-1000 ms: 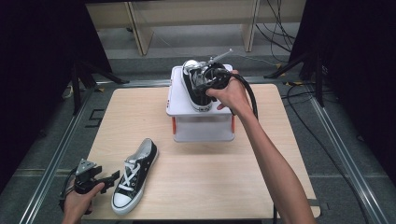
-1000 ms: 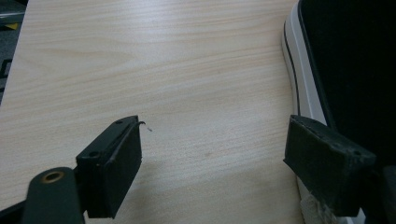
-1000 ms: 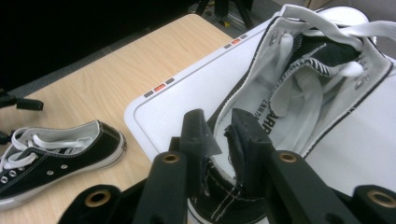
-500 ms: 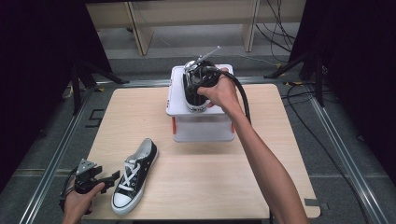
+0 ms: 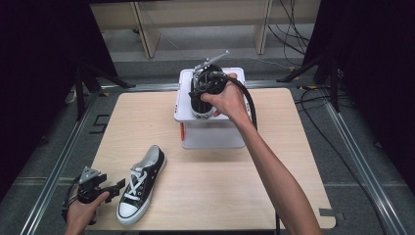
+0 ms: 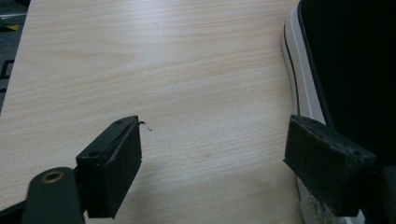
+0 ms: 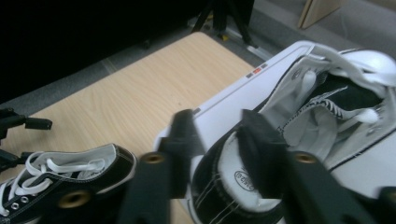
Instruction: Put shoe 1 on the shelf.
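Straddling: right gripper (image 7: 212, 154), jaws lately opening, around heel wall of black sneaker (image 5: 199, 100) on white box (image 5: 210, 134)
Writing: round insole stamp (image 7: 246, 179), unreadable
Left gripper (image 6: 212, 158): spread wide, nothing between
Nearby: second sneaker (image 5: 141, 183) flat on table (image 5: 293, 161), just beside left gripper

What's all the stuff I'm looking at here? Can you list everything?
black canvas sneaker with white laces on the table: 1, black and white, near left of the table, beside the left gripper
black canvas sneaker on the box: 1, black and white, lying on top of the white box
white plastic box: 1, white, far middle of the table
light wooden table: 1, pale wood
left gripper: 1, black, jaws open beside the near sneaker's sole
right gripper: 1, black, jaws just opening, astride the heel wall of the sneaker on the box
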Tool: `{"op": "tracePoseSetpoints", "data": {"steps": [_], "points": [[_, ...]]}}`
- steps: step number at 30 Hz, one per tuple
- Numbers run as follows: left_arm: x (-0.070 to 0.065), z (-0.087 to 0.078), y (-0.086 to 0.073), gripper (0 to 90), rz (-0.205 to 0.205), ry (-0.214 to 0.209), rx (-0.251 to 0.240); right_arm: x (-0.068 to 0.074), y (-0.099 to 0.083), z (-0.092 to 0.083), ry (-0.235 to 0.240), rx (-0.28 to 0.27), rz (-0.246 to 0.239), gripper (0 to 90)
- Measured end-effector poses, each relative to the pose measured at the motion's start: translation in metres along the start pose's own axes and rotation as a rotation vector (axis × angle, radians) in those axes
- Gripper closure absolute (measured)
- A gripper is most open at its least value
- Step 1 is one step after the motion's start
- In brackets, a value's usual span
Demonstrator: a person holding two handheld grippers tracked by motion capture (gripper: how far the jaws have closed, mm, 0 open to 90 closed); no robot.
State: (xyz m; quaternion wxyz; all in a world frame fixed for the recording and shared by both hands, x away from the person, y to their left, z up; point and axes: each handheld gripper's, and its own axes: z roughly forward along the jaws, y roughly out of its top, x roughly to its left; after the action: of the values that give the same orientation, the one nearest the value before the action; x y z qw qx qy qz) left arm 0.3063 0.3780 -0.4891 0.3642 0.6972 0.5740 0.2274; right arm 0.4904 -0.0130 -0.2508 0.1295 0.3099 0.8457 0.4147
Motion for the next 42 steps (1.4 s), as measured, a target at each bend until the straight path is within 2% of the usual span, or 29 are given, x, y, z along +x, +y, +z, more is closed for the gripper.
{"op": "tracePoseSetpoints", "data": {"steps": [1,4,7,8,13,15,17,20,23,24,26,27,28,29,30,31,33,34,36,42], "points": [[0.000,0.000,0.000,18.2,-0.003,0.001,-0.001,0.005,0.000,-0.005,-0.004,-0.001,0.009,59.6],[0.000,0.000,0.000,18.2,-0.004,0.002,-0.004,0.017,-0.004,-0.019,0.015,-0.077,-0.028,54.5],[0.000,0.000,0.000,18.2,-0.004,0.004,-0.008,0.028,-0.013,-0.030,0.057,-0.125,-0.043,52.6],[0.000,0.000,0.000,18.2,-0.004,0.005,-0.007,0.033,-0.018,-0.033,0.091,-0.138,-0.039,52.5],[0.000,-0.001,0.000,18.2,0.000,0.008,0.002,0.050,-0.045,-0.028,0.157,-0.144,-0.042,51.3],[0.000,-0.001,0.000,18.2,-0.001,0.010,0.001,0.055,-0.056,-0.021,0.193,-0.152,-0.039,50.3],[0.000,-0.001,0.000,18.2,-0.001,0.010,0.002,0.060,-0.066,-0.013,0.224,-0.131,-0.028,49.5],[0.001,0.001,-0.001,18.2,-0.008,0.009,-0.003,0.068,-0.081,0.001,0.253,-0.117,-0.046,47.2],[0.002,0.000,-0.001,18.2,-0.013,0.013,-0.004,0.073,-0.092,0.018,0.309,-0.125,-0.043,45.0],[0.002,-0.001,0.000,18.2,-0.014,0.017,0.002,0.074,-0.096,0.025,0.328,-0.129,-0.056,44.6],[0.002,-0.001,0.000,18.2,-0.015,0.019,0.002,0.077,-0.101,0.032,0.354,-0.121,-0.042,44.1],[0.002,0.000,-0.001,18.2,-0.018,0.012,-0.005,0.078,-0.105,0.040,0.370,-0.129,-0.066,44.1],[0.002,0.000,-0.001,18.2,-0.020,0.013,-0.005,0.081,-0.109,0.045,0.383,-0.111,-0.051,43.8],[0.002,0.000,0.000,18.2,-0.019,0.013,-0.008,0.082,-0.112,0.050,0.390,-0.098,-0.073,43.2],[0.003,0.000,0.000,18.2,-0.011,0.020,-0.002,0.083,-0.114,0.055,0.395,-0.083,-0.081,42.8],[0.002,-0.001,0.000,18.2,-0.024,0.017,-0.002,0.085,-0.116,0.059,0.398,-0.075,-0.084,42.8],[0.002,-0.001,0.000,18.2,-0.021,0.018,-0.006,0.087,-0.120,0.067,0.409,-0.071,-0.095,42.9],[0.002,-0.001,0.000,18.2,-0.019,0.018,-0.004,0.089,-0.122,0.070,0.409,-0.063,-0.073,42.9],[0.002,-0.001,0.000,18.2,-0.013,0.017,0.002,0.090,-0.125,0.077,0.413,-0.071,-0.103,42.5],[0.002,-0.002,0.000,18.2,-0.016,0.013,-0.005,0.098,-0.129,0.093,0.438,-0.044,-0.097,41.5]]}}
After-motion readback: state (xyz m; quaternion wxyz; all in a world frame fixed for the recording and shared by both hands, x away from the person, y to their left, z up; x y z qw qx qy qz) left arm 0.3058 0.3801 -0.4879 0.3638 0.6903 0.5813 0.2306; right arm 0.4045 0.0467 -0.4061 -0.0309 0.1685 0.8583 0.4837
